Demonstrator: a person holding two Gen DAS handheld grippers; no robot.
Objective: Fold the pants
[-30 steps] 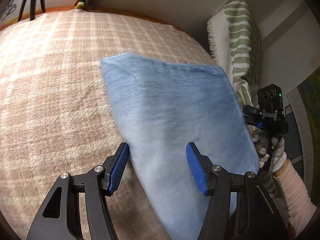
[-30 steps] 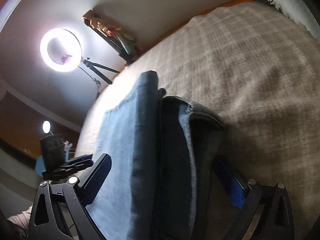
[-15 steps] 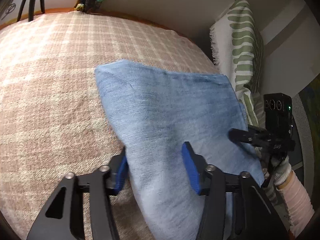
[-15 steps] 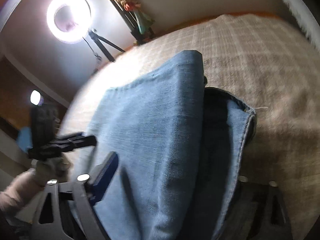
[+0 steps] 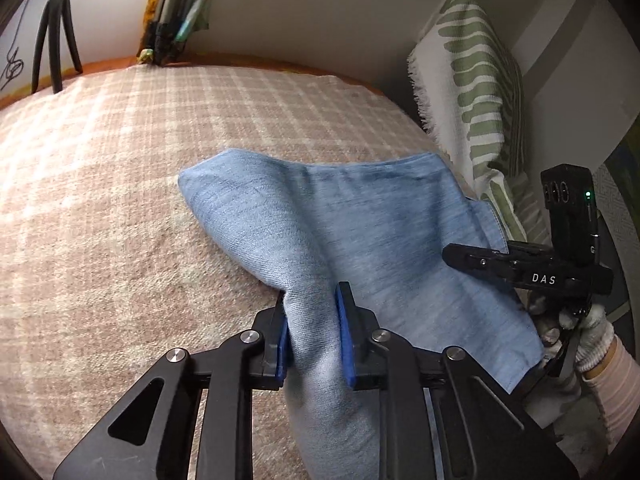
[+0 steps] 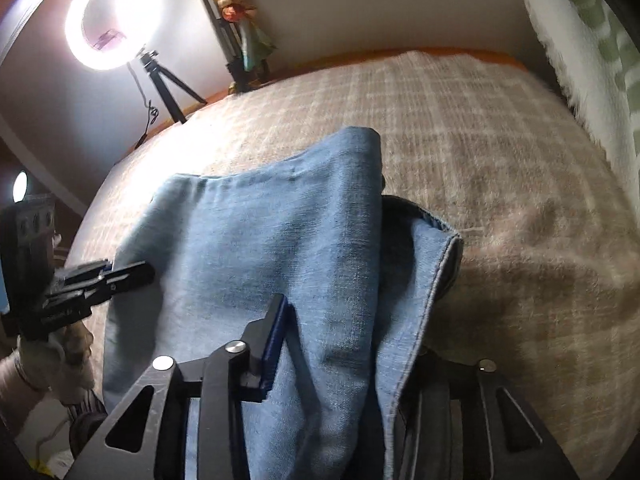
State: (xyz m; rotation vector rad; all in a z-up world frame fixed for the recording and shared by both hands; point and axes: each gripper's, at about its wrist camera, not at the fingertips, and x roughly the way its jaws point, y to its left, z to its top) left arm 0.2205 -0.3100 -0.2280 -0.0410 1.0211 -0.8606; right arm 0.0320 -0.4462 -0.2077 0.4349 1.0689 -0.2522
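The folded light-blue denim pants (image 5: pixel 360 232) lie on the pink-and-cream checked woven blanket (image 5: pixel 120 200). The left gripper (image 5: pixel 314 340) is closing, both blue pads pinching a raised fold at the pants' near edge. The right gripper (image 6: pixel 344 344) is closing with the pants' hem side between its jaws; its far pad is hidden.

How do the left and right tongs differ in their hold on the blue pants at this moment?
The left tongs show both blue pads, closing on a narrow bunched ridge of the pants. The right tongs show one pad only; the other is hidden under a thicker layered fold of the pants, and their jaws stand wider while closing. Both point down at the checked blanket.
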